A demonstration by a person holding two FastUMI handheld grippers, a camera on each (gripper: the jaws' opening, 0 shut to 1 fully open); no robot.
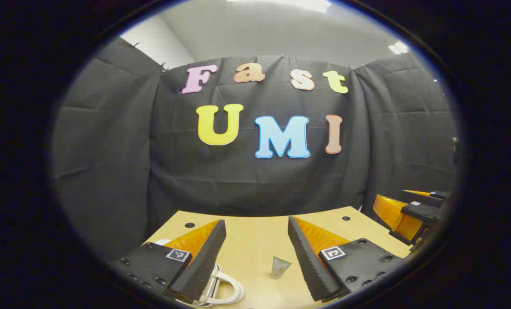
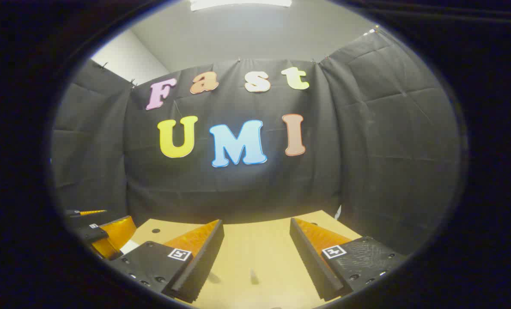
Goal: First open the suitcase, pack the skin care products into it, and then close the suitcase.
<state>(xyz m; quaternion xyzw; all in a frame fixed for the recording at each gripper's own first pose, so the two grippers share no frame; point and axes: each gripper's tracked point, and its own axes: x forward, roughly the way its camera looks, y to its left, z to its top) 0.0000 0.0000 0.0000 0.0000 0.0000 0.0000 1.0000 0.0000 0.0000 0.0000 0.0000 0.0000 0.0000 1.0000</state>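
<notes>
Starting pose: both grippers raised, suitcase not yet opened

Hovering above the wooden table [image 1: 255,240], both tools face the booth wall. The left gripper [image 1: 255,253] has its jaws spread wide with nothing between them; same for the right gripper [image 2: 255,253]. The right gripper also shows at the right edge of the left gripper view [image 1: 410,212].

Judgement: the step in hand is opening the suitcase, and nothing is gripped yet. To do it well, tilt both tools down first so the case comes into frame before reaching. Then take the white handle [image 1: 225,287], which sits on the table just below the left gripper's left finger and is likely the suitcase's, though I can't tell for sure.

Skin care: a small pale grey-green tube [image 1: 280,267] stands on the table between the left gripper's fingers, nearer the right one, cap end down and crimped end up. A small pale object [image 2: 253,276] on the table between the right gripper's fingers is too blurred to identify. The tube looks light and tippy, so pinch it low and square.
</notes>
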